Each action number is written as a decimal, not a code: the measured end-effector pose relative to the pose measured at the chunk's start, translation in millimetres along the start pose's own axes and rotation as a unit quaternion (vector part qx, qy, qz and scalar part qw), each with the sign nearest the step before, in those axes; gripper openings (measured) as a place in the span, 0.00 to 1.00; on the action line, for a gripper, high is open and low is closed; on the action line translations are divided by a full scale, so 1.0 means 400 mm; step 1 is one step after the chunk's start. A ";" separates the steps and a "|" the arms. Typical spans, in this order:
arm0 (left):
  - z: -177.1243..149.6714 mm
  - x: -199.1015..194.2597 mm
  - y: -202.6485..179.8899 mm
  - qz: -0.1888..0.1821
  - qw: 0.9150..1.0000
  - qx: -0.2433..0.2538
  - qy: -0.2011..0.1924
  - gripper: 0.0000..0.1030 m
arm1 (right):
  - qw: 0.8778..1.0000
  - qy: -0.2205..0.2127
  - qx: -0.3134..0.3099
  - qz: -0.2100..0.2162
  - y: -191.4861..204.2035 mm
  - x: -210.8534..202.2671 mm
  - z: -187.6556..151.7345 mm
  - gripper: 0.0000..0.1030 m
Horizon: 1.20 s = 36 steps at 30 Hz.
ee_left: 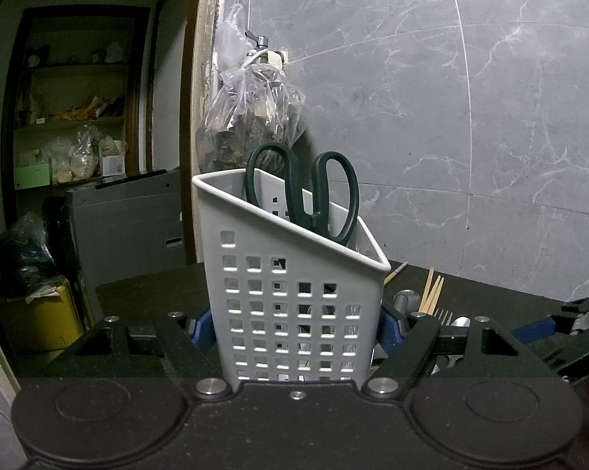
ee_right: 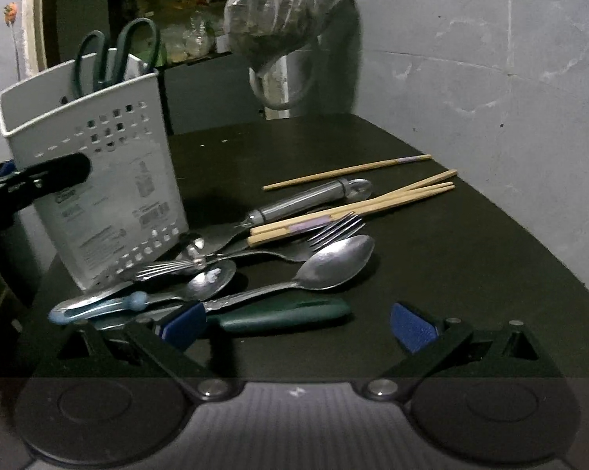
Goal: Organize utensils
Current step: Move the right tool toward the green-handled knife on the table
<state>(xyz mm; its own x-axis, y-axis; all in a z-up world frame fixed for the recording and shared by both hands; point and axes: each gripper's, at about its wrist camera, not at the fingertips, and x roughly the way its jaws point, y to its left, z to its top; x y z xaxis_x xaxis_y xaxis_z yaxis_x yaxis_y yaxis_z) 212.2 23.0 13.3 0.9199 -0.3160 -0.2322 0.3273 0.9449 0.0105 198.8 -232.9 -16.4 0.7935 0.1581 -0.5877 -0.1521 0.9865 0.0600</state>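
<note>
My left gripper (ee_left: pixel 296 329) is shut on a white perforated utensil holder (ee_left: pixel 294 293), its blue pads pressing both side walls. Black-handled scissors (ee_left: pixel 302 192) stand inside it. In the right wrist view the holder (ee_right: pixel 98 180) stands upright at the left, scissors (ee_right: pixel 114 55) sticking out. My right gripper (ee_right: pixel 298 327) hangs open and empty just above a pile of utensils: a green-handled tool (ee_right: pixel 282 313) lies between its fingers, with a large spoon (ee_right: pixel 333 262), a fork (ee_right: pixel 333 231), wooden chopsticks (ee_right: pixel 353 211) and a steel-handled tool (ee_right: pixel 310 199) beyond.
The dark table (ee_right: pixel 451 254) ends at a grey tiled wall (ee_right: pixel 490 78) behind and to the right. A clear plastic bag (ee_right: pixel 278 11) hangs above the back edge. A lone chopstick (ee_right: pixel 345 170) lies farther back. A doorway with shelves (ee_left: pixel 71 117) opens at the left.
</note>
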 end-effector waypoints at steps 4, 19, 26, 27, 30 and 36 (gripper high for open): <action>0.000 0.000 0.000 0.000 1.000 0.000 0.000 0.76 | 1.000 0.000 0.003 -0.019 -0.005 0.016 0.006 1.00; 0.000 -0.001 -0.001 0.000 1.000 0.001 0.000 0.76 | 0.999 0.028 0.000 -0.031 -0.037 0.000 -0.018 1.00; 0.000 -0.001 -0.001 0.000 1.000 0.001 0.000 0.76 | 0.998 0.060 -0.023 -0.004 -0.047 -0.094 -0.071 1.00; 0.000 -0.001 -0.001 0.000 1.000 0.000 0.000 0.76 | 0.998 0.062 -0.028 0.002 -0.047 -0.107 -0.077 1.00; 0.000 -0.001 -0.001 0.000 1.000 0.001 0.000 0.76 | 0.997 0.049 -0.027 0.045 -0.048 -0.154 -0.089 1.00; 0.000 0.000 -0.001 0.000 1.000 0.001 0.000 0.76 | 0.989 0.025 -0.096 0.108 -0.003 -0.203 -0.106 1.00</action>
<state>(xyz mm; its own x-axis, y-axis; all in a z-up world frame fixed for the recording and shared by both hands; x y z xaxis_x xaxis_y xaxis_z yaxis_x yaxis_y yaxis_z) 211.9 22.7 13.2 0.9199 -0.3160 -0.2322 0.3274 0.9448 0.0116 109.6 -248.6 -3.0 0.7005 0.3573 -0.6177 -0.4284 0.9028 0.0364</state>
